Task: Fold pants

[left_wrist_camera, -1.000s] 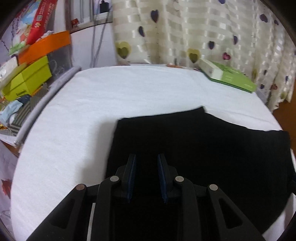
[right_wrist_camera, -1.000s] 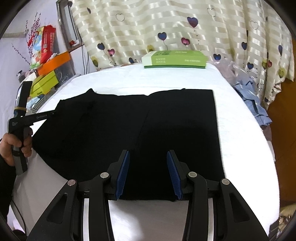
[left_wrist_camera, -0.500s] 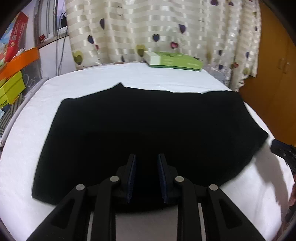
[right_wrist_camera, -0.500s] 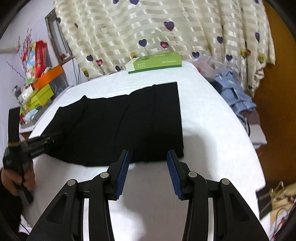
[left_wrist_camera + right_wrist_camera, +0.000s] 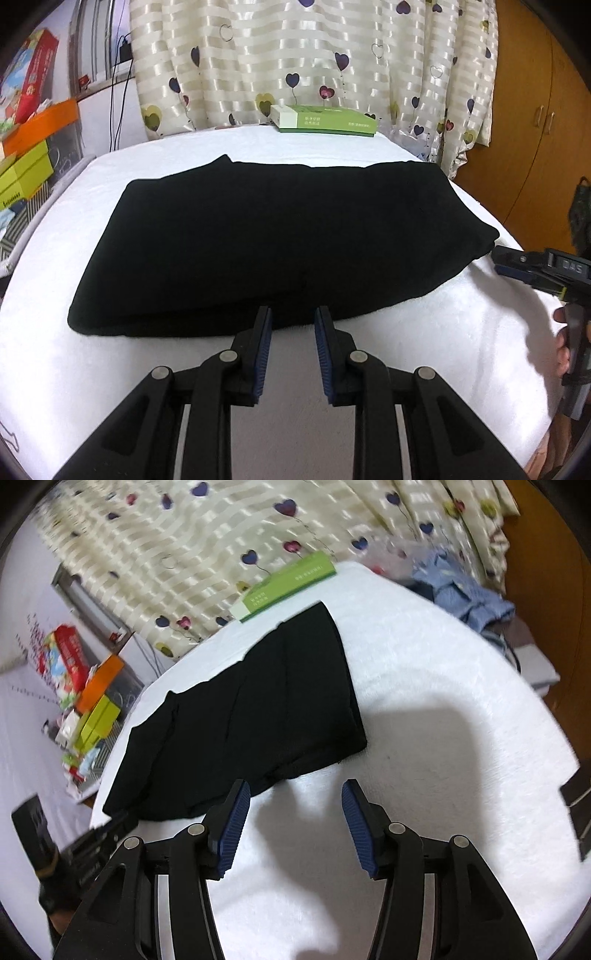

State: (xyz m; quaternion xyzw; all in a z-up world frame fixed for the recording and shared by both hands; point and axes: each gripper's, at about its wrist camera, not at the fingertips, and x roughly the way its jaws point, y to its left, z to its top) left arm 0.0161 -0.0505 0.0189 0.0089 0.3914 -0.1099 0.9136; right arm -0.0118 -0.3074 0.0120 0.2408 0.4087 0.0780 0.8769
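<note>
Lying Folded, Grippers Off

Lying flat across the middle of the white surface (image 5: 424,354) were the black pants (image 5: 280,236), folded into a broad rectangle. The left gripper (image 5: 291,317) hung just off their near edge, jaws parted a little and gripping nothing. The right gripper (image 5: 295,790) was over bare white near the pants' right-hand end, jaws spread wide, empty too. At the far edge sat a green box (image 5: 325,119), in front of a heart-patterned curtain (image 5: 295,48). Blue cloth (image 5: 465,598) was bunched at the far right corner.
</note>
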